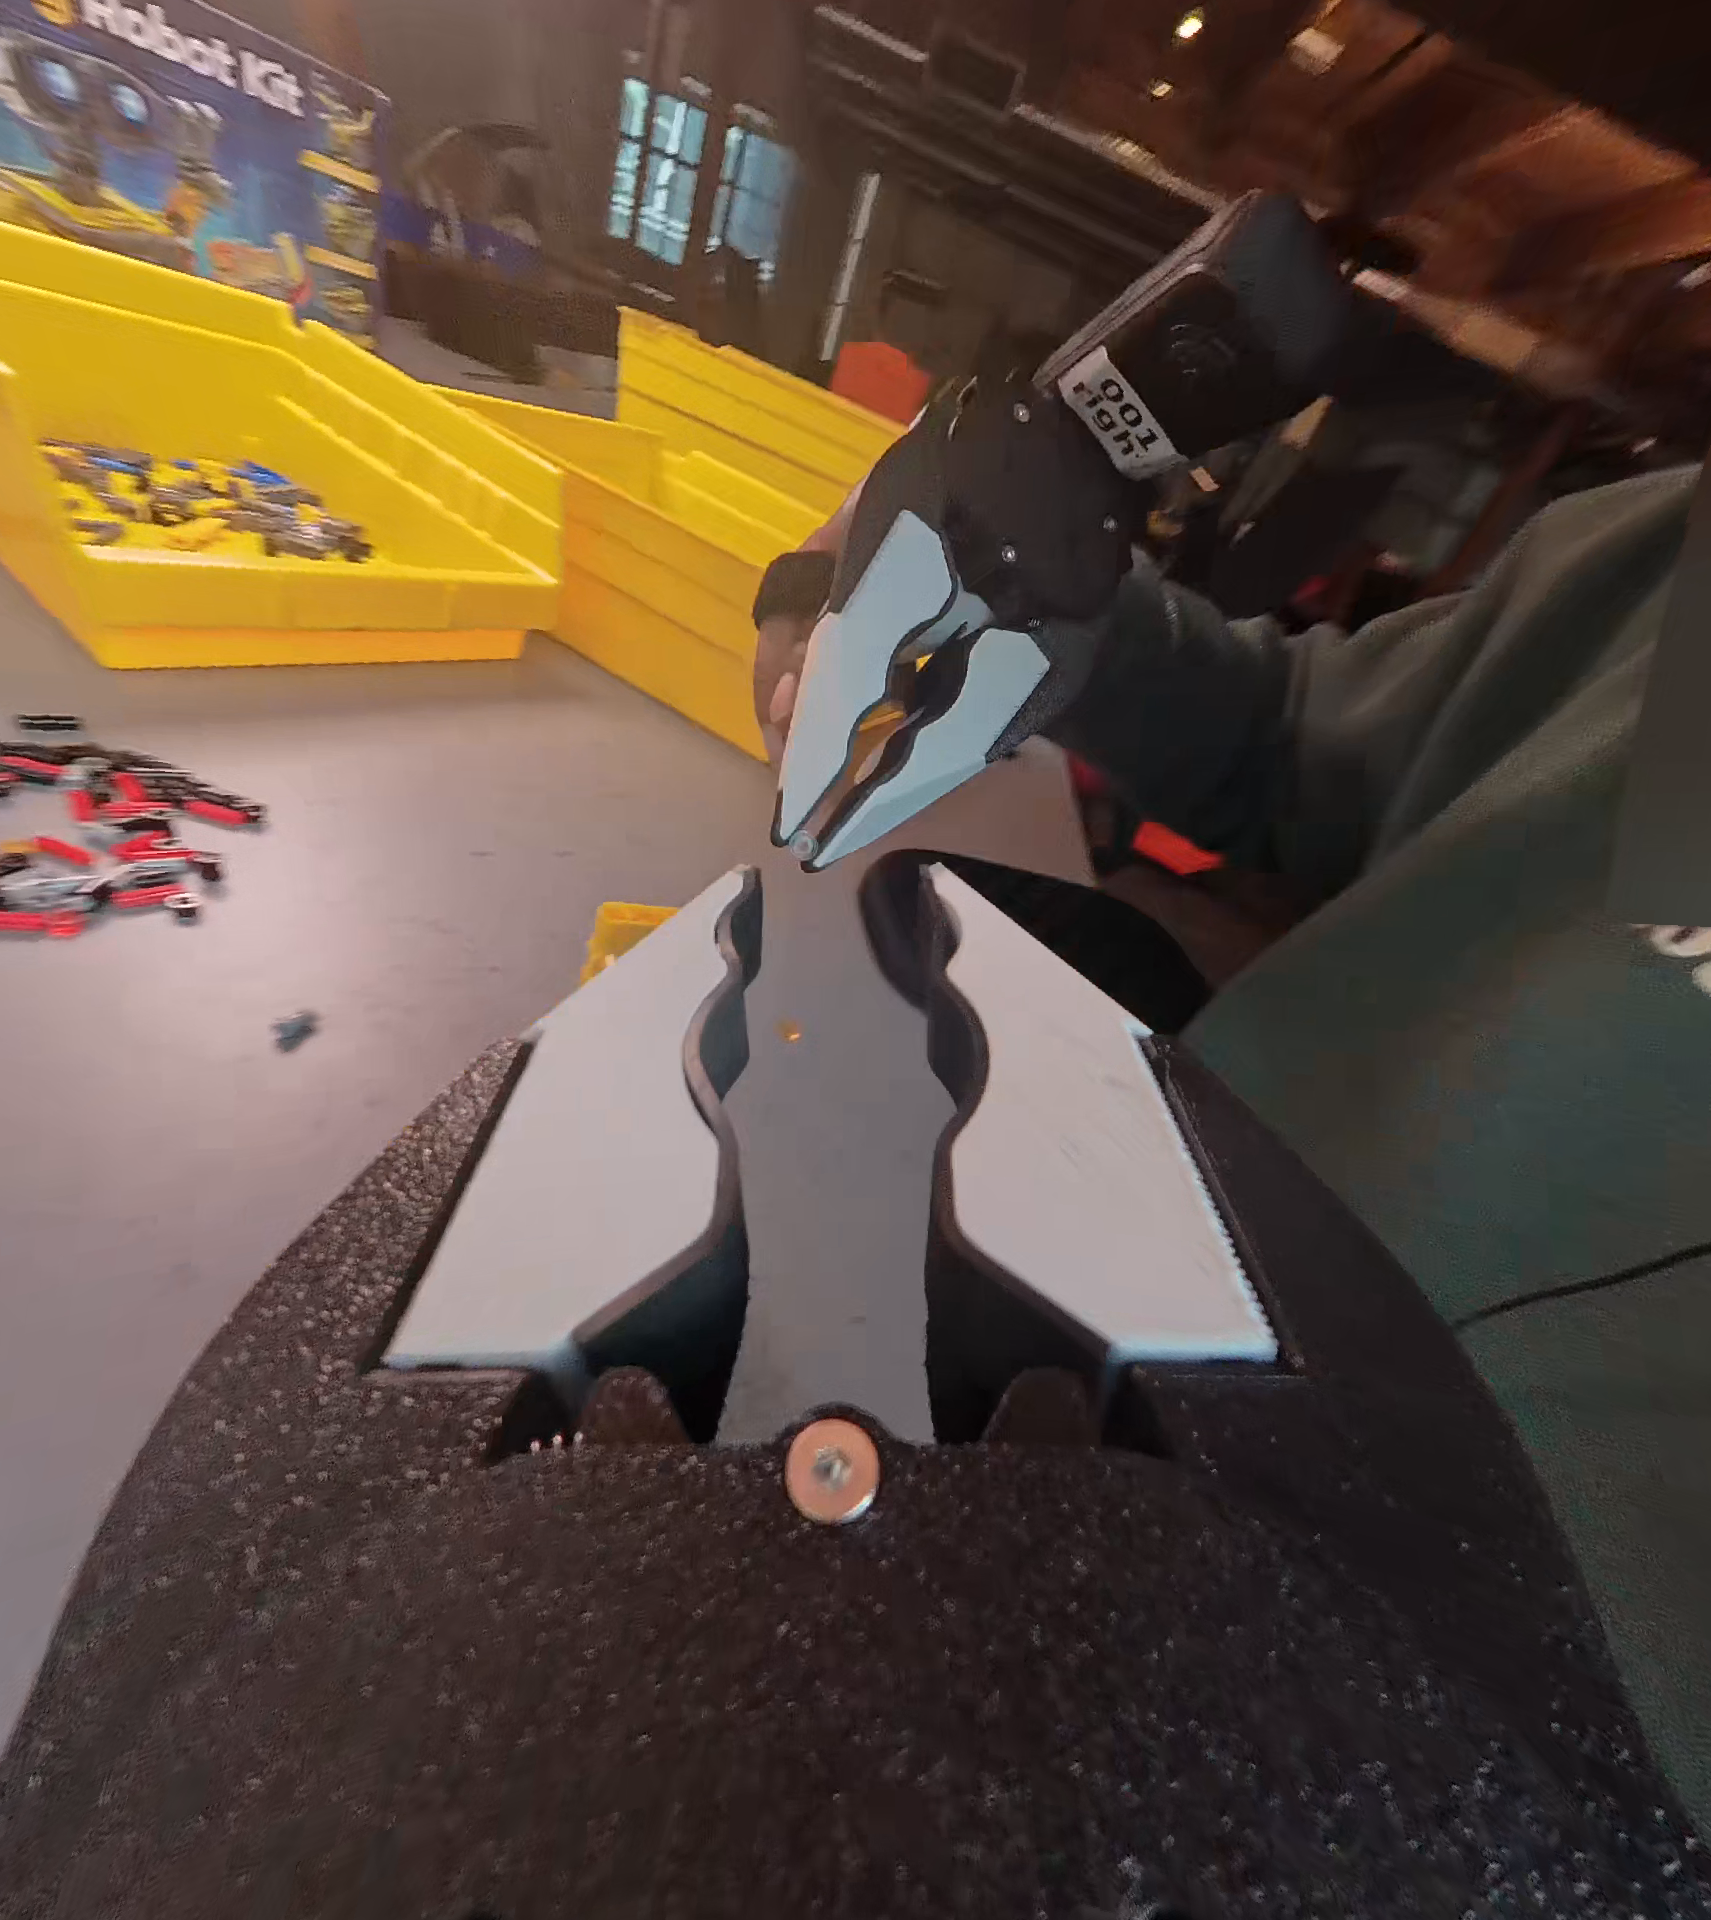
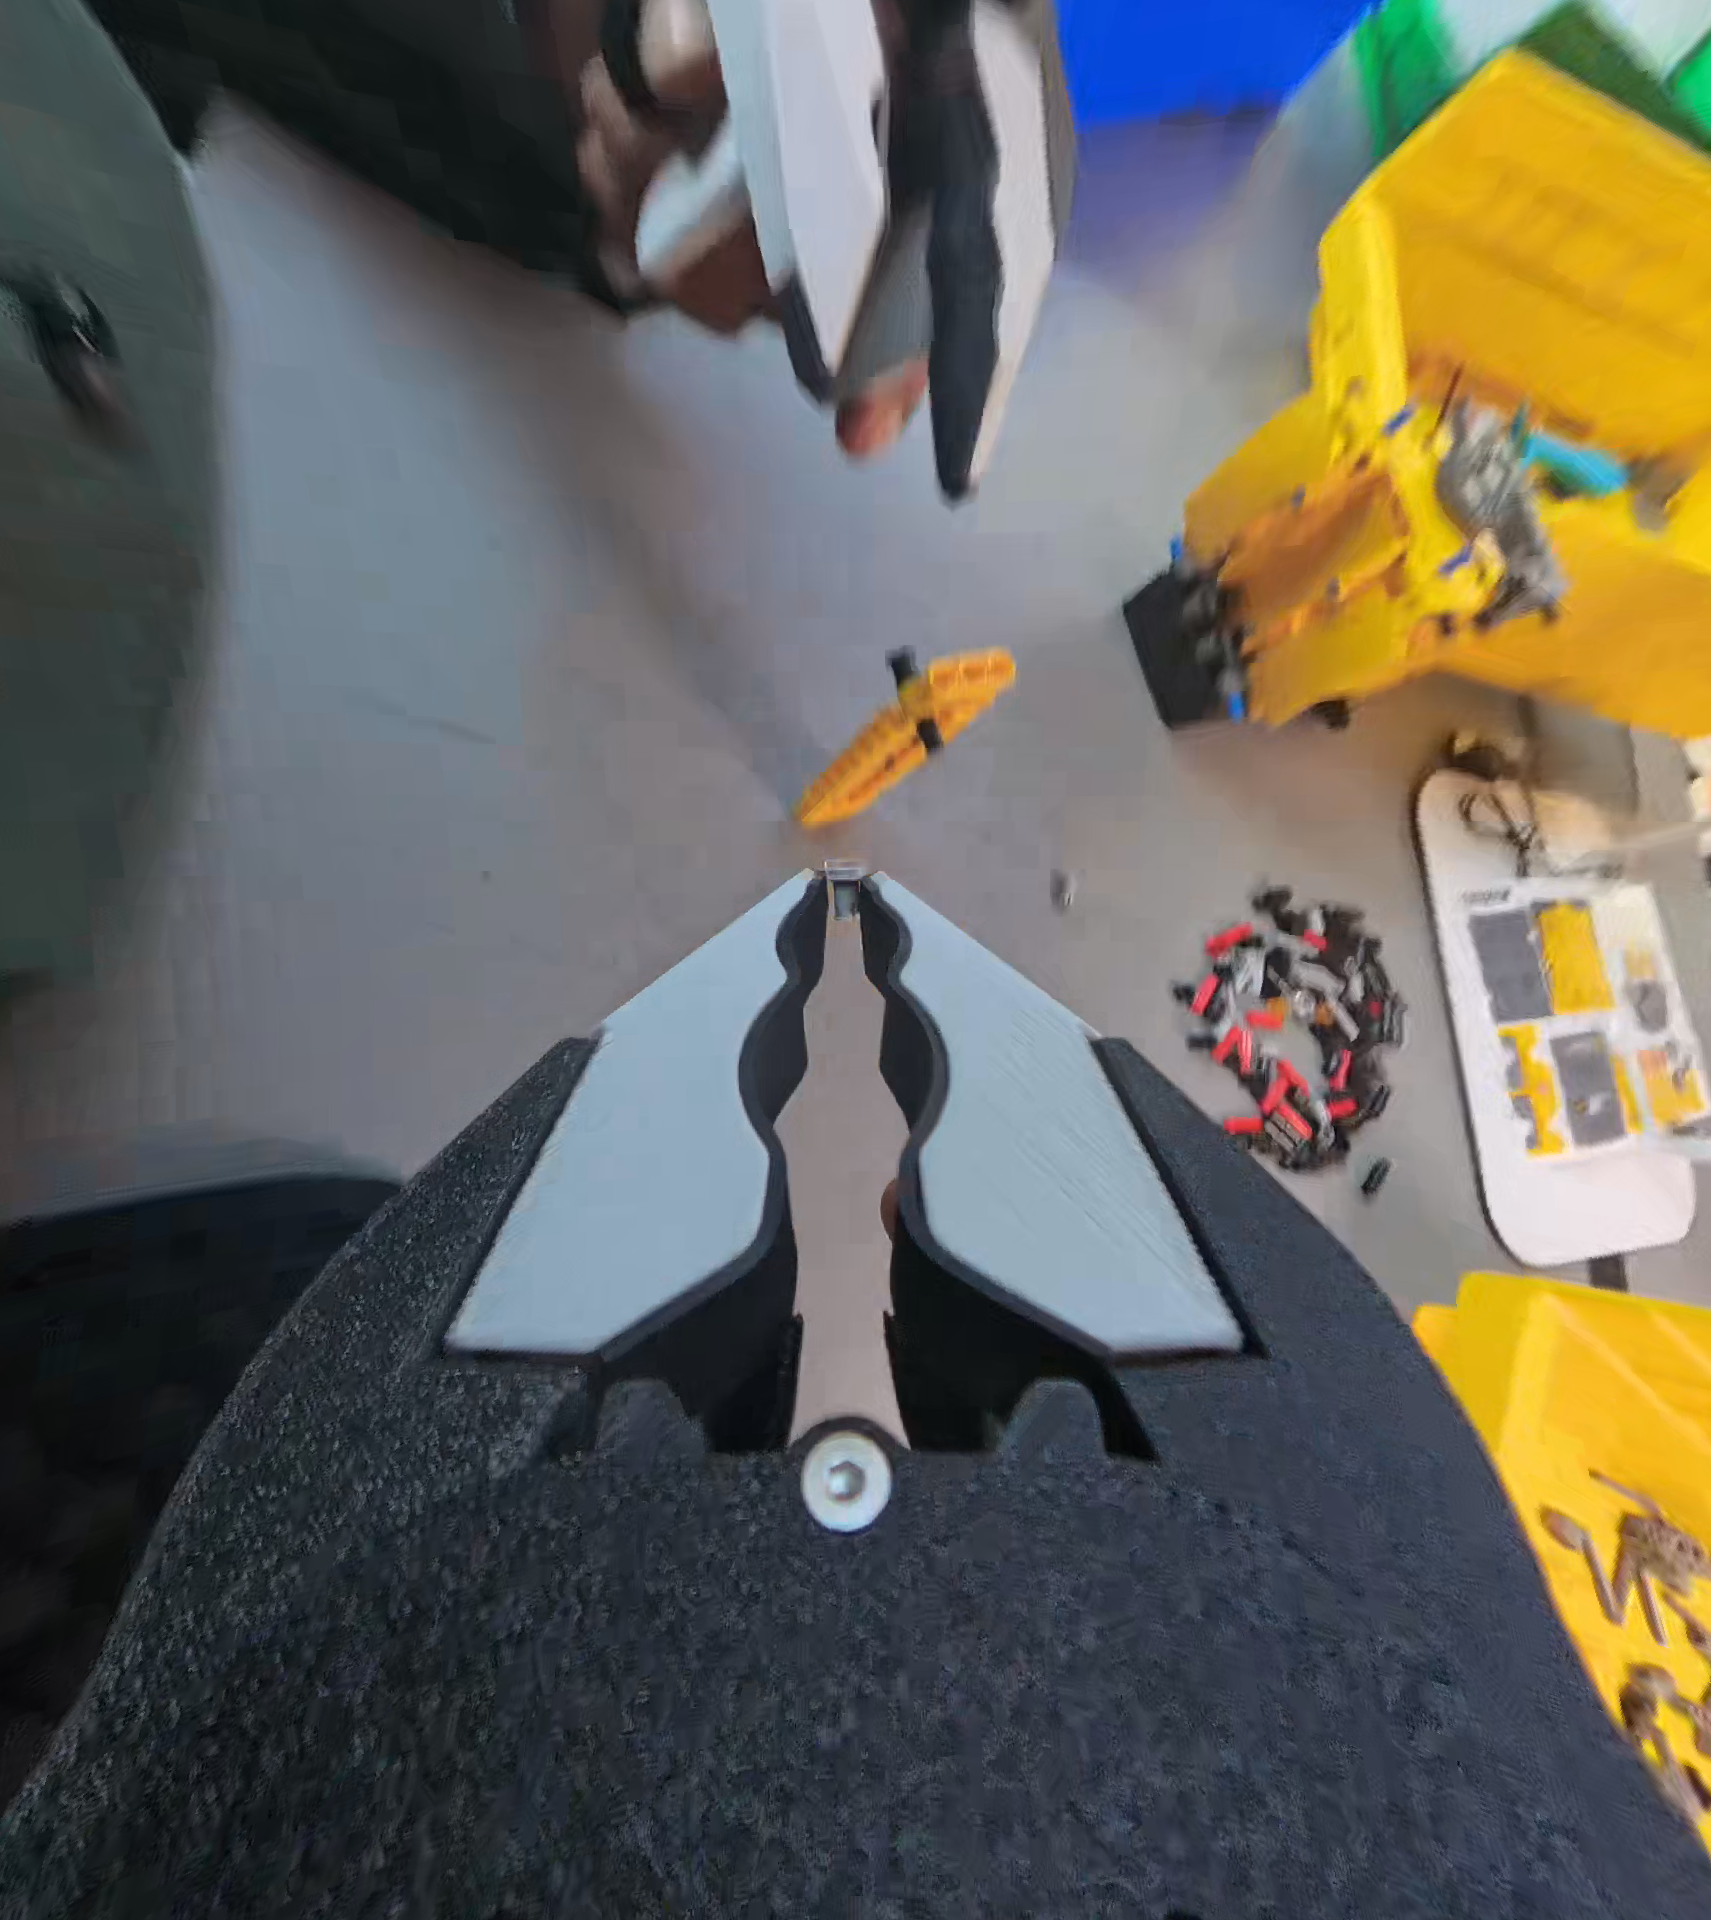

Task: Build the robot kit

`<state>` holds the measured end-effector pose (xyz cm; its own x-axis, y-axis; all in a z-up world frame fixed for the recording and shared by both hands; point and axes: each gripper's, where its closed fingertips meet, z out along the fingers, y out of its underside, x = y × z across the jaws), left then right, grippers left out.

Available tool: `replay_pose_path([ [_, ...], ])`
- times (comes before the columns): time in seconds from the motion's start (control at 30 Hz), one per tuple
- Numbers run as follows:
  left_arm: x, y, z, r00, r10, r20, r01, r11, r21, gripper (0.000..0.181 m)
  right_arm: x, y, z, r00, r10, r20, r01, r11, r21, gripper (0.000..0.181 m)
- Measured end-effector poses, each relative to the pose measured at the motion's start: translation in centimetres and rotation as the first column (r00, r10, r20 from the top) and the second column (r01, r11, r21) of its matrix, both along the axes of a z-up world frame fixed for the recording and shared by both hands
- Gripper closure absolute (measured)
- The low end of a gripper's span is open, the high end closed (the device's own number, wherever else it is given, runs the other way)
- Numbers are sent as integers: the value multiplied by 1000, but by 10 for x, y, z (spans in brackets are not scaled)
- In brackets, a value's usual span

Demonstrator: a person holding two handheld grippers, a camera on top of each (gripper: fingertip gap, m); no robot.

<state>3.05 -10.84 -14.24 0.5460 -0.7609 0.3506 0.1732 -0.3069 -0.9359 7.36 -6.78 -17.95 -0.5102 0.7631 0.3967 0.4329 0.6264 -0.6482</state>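
Note:
My left gripper (image 1: pixel 809 883) is open and empty, held low over the grey table (image 1: pixel 311 1143). My right gripper (image 2: pixel 843 878) is shut on a small grey peg (image 2: pixel 843 871) pinched at its very tips. In the left wrist view the right gripper (image 1: pixel 804 847) points down just beyond my left fingertips, with the peg (image 1: pixel 805 844) showing at its tip. A yellow beam assembly (image 2: pixel 908 732) with a black pin lies on the table just past the right gripper's tips. In the left wrist view it (image 1: pixel 622 930) is mostly hidden behind my left finger. The left gripper (image 2: pixel 892 436) hangs above it, blurred.
A pile of red, black and grey small parts (image 2: pixel 1292 1029) lies on the table, also in the left wrist view (image 1: pixel 51 831). Yellow bins (image 1: pixel 311 468) hold more parts. A partly built yellow model (image 2: pixel 1370 582), an instruction sheet (image 2: pixel 1578 1018) and a picture box (image 1: pixel 176 156) stand nearby. One gripper's finger ends stand about 8 cm off the other's.

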Motion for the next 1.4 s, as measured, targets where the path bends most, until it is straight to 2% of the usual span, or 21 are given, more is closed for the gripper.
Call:
replay_pose_path([
  [0.07, -10, 8, -9, 991, 86, -101, -84, 996, 20, 148, 1, 20, -32, 991, -18, 134, 20, 1000, -10, 175],
  [0.13, -15, 12, -16, 980, 130, -153, -127, 992, 29, 147, -3, 25, -56, 977, 2, 214, 8, 999, -46, 175],
  [0.2, -17, 13, -21, 973, 148, -179, -144, 989, 34, 147, -8, 30, -74, 963, 5, 271, 7, 999, -47, 175],
  [0.3, -19, 16, -28, 963, 160, -217, -157, 987, 35, 147, -13, 35, -86, 944, 14, 329, 4, 999, -54, 175],
  [0.63, -14, 18, -46, 944, 139, -299, -143, 990, 10, 147, -10, 39, -86, 926, 2, 376, 15, 999, -43, 172],
  [1.03, -12, 18, -50, 937, 138, -322, -143, 990, 7, 149, 1, 38, -87, 937, -35, 347, 113, 971, -209, 173],
  [1.4, -11, 19, -54, 935, 129, -330, -139, 990, -7, 149, -1, 32, -87, 930, 48, 364, 56, 962, -268, 177],
])
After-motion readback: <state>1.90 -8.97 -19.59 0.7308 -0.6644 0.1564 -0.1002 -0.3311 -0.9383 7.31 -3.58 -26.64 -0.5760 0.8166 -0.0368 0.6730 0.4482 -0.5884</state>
